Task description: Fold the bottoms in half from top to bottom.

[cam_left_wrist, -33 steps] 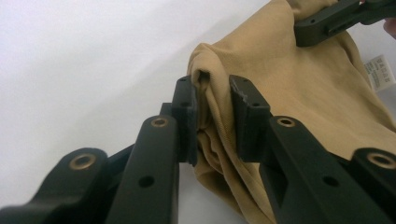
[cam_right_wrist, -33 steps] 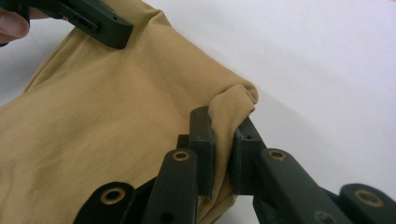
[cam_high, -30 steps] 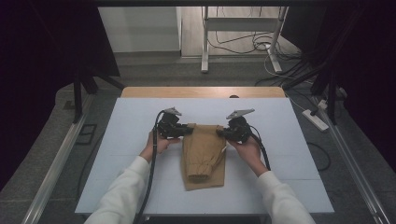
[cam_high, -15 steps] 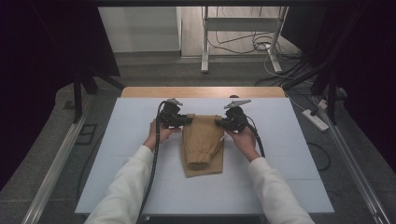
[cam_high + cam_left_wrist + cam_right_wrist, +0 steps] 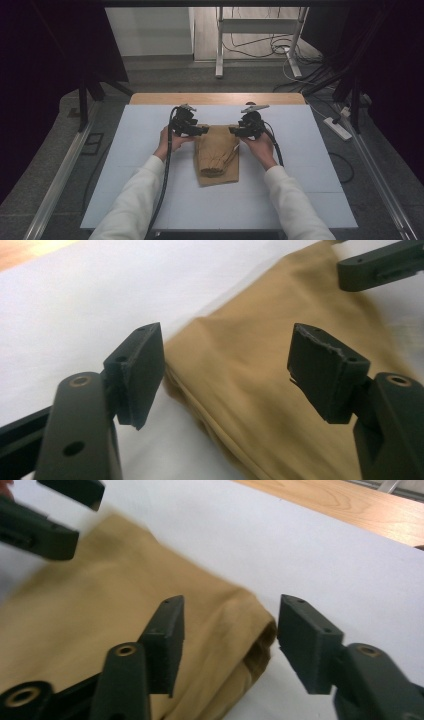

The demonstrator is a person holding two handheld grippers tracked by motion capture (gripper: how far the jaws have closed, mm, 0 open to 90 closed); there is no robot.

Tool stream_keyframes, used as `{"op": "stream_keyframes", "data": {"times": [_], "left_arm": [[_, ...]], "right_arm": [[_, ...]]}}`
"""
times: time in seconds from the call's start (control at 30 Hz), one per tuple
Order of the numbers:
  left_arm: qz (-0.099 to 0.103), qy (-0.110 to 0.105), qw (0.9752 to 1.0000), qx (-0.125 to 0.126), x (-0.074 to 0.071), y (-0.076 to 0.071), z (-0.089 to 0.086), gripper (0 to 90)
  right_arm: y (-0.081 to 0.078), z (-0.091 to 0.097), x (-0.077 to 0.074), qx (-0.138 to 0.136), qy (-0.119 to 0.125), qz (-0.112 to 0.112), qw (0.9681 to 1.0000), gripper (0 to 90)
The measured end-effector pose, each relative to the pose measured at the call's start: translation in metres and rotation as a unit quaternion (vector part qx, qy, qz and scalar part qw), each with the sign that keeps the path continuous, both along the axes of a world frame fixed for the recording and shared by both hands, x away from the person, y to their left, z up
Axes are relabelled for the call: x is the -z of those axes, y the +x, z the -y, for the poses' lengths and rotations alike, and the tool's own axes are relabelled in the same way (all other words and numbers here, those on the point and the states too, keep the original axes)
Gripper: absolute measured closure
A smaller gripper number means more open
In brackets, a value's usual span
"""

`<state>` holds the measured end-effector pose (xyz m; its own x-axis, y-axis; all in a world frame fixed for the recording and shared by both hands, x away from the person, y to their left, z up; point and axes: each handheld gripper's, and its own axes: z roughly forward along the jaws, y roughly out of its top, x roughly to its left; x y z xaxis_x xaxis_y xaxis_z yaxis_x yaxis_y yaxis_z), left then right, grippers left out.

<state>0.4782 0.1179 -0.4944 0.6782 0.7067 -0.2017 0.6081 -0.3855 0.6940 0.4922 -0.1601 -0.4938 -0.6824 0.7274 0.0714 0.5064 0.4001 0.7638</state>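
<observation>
A folded tan cloth lies on the white tabletop, long side running away from me. My left gripper is at its far left corner and my right gripper at its far right corner. In the left gripper view the left gripper stands wide, its jaws having just been opening, with the cloth lying beyond the pads, untouched. In the right gripper view the right gripper has likewise just been opening, and the cloth's folded corner sits loose between its jaws.
A wooden strip borders the table's far edge. Beyond it are a metal stand and floor cables. A power strip lies on the floor at the right. Bare white surface surrounds the cloth.
Both hands slid the cloth a little toward the table's far edge, then stopped. The cloth's far end now rests flat between the two grippers.
</observation>
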Motion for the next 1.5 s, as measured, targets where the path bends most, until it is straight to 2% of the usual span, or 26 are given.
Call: {"op": "stream_keyframes", "data": {"times": [0.03, 0.07, 0.37, 0.63, 0.83, 0.93, 0.97, 1.27, 1.5], "left_arm": [[0.000, 0.001, 1.0000, 0.004, 0.000, -0.002, 0.000, 30.5], [0.001, 0.006, 1.0000, 0.008, 0.000, -0.006, 0.000, 29.8], [-0.010, 0.009, 0.9998, 0.017, 0.008, -0.025, -0.010, 31.3], [-0.004, 0.007, 0.9998, 0.018, 0.011, -0.041, -0.019, 31.6], [0.000, -0.008, 0.9997, 0.024, 0.012, -0.060, -0.026, 31.6], [-0.001, 0.000, 0.9997, 0.025, 0.012, -0.066, -0.029, 31.3], [-0.001, -0.004, 0.9997, 0.023, 0.011, -0.069, -0.030, 31.3], [0.010, 0.004, 0.9997, 0.024, 0.010, -0.099, -0.040, 31.4], [0.009, 0.004, 0.9997, 0.024, 0.010, -0.113, -0.048, 31.3]], "right_arm": [[0.000, 0.002, -0.001, -0.002, 0.011, -0.010, 0.9999, 40.9], [-0.001, 0.003, -0.002, -0.004, 0.013, -0.013, 0.9998, 40.3], [-0.019, 0.010, -0.003, -0.051, -0.002, -0.019, 0.9985, 38.5], [-0.036, 0.016, -0.001, -0.065, 0.007, -0.020, 0.9976, 38.0], [-0.052, 0.024, 0.000, -0.074, 0.019, -0.018, 0.9969, 37.7], [-0.058, 0.027, -0.001, -0.078, 0.011, -0.011, 0.9968, 37.7], [-0.061, 0.027, -0.002, -0.079, 0.006, -0.010, 0.9968, 37.6], [-0.084, 0.037, -0.002, -0.093, 0.003, -0.007, 0.9956, 37.6], [-0.097, 0.040, -0.002, -0.101, 0.007, -0.007, 0.9949, 37.3]]}}
